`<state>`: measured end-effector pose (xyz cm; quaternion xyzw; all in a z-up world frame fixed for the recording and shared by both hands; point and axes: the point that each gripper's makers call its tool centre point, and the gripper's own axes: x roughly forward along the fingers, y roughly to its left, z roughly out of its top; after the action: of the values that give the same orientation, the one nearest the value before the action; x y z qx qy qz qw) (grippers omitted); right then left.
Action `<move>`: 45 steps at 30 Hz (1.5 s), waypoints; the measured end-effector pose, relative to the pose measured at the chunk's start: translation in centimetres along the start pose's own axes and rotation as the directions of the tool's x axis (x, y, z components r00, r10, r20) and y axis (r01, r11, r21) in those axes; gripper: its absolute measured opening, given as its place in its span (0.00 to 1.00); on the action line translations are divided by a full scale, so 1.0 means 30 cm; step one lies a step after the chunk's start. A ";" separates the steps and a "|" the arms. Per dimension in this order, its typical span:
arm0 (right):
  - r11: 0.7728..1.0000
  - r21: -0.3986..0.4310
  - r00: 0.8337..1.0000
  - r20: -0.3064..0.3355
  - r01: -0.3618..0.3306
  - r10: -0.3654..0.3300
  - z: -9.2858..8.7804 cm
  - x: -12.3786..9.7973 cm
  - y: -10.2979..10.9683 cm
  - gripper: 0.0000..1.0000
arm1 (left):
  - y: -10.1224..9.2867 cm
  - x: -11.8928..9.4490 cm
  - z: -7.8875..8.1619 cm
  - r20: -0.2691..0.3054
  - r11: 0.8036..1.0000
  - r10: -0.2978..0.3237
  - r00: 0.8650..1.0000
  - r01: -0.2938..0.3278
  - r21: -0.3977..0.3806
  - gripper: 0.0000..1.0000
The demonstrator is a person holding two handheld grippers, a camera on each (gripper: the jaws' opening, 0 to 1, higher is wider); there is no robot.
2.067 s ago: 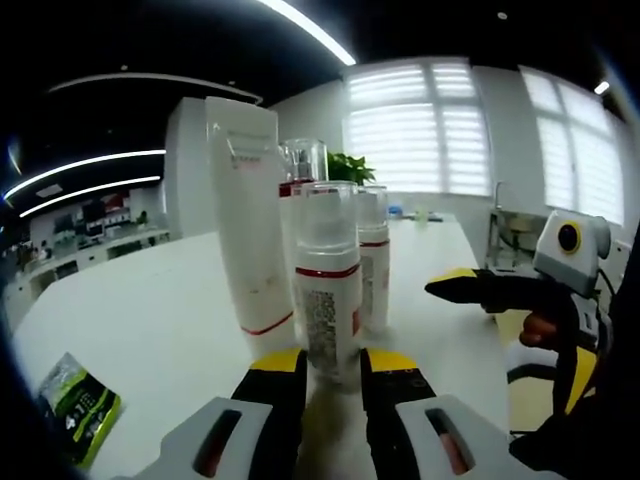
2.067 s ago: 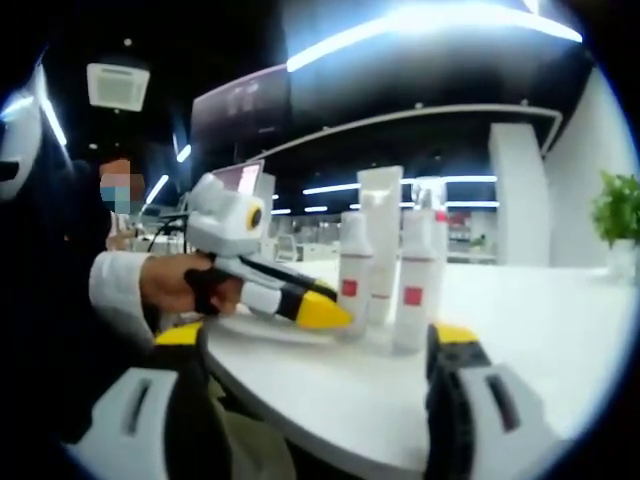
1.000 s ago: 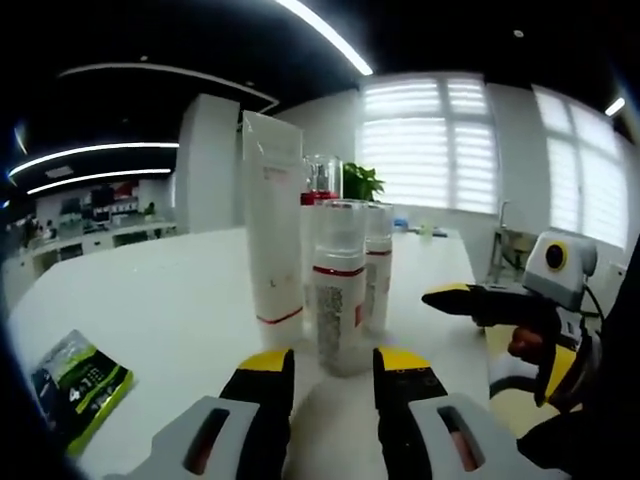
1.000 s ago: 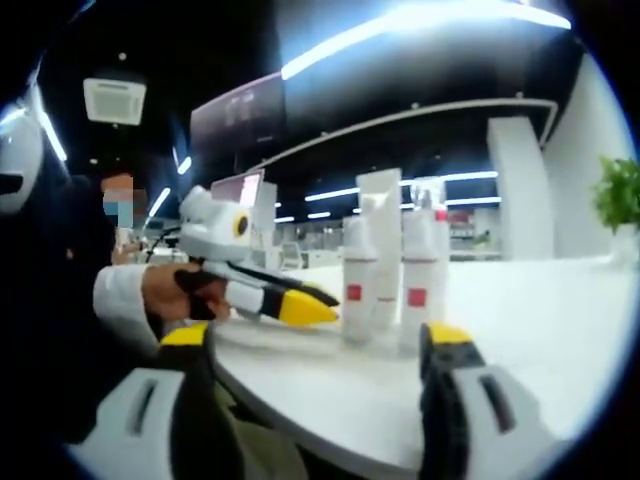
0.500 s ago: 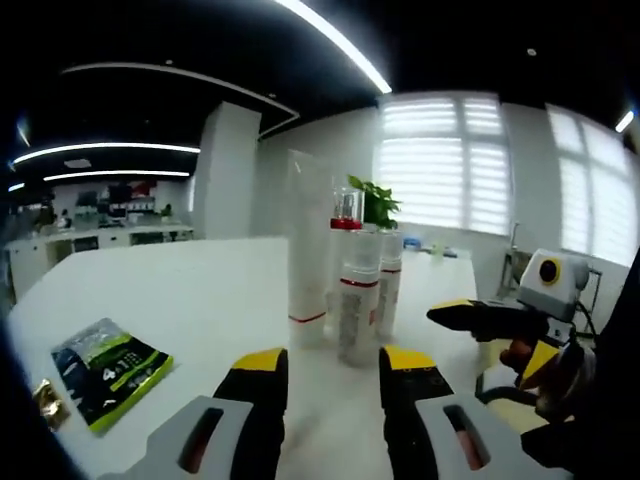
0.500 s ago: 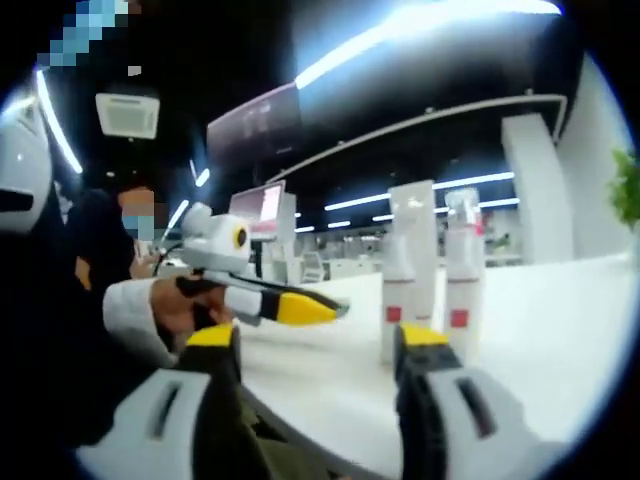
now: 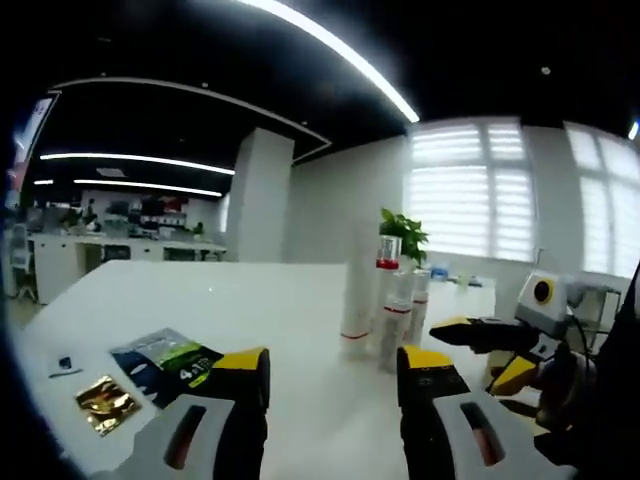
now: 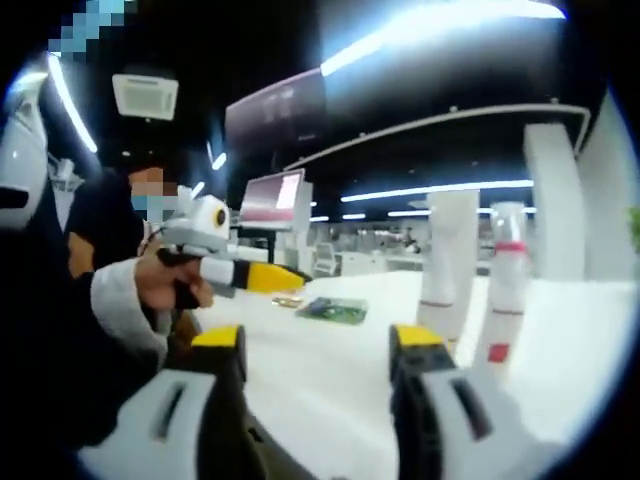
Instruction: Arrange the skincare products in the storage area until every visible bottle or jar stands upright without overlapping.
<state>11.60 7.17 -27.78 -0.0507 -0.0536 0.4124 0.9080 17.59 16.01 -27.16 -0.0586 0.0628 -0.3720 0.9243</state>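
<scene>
We've pulled both hand-held grippers back: left (image 7: 332, 372) & right (image 8: 318, 348) gape wide, empty. Bottles (image 7: 385, 305) stand upright, grouped on tabletop (image 7: 200, 300); task looks about done.

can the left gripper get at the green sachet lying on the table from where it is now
Probably yes. The left gripper is open and holds nothing, and the green sachet lies flat on bare white table just off its left jaw, with nothing between. The upright bottles stand well off to the other side.
</scene>
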 end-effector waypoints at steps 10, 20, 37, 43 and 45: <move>0.998 -0.047 0.999 -0.036 -0.042 0.041 0.061 0.074 0.029 0.50 | 0.088 -0.061 0.012 0.019 0.997 0.072 0.997 -0.072 -0.004 0.61; 0.997 -0.034 0.988 -0.141 -0.068 0.062 0.023 0.184 0.061 0.45 | 0.152 -0.102 -0.002 -0.012 0.996 0.085 0.996 -0.085 -0.023 0.60; 0.998 0.055 0.966 -0.256 0.043 -0.027 -0.026 0.322 -0.001 0.39 | 0.257 -0.132 -0.020 -0.062 0.994 0.107 0.992 -0.108 -0.014 0.57; 0.994 0.071 0.956 -0.285 0.085 -0.061 -0.047 0.347 -0.020 0.39 | 0.292 -0.119 -0.035 -0.093 0.994 0.109 0.990 -0.110 -0.004 0.56; 0.991 0.079 0.952 -0.297 0.106 -0.078 -0.057 0.355 -0.028 0.38 | 0.306 -0.109 -0.044 -0.103 0.994 0.108 0.989 -0.108 0.006 0.56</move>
<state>19.43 14.56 -28.76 -0.0658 0.0987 0.3596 0.9256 21.28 24.77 -29.64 -0.0356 0.1137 -0.3237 0.9386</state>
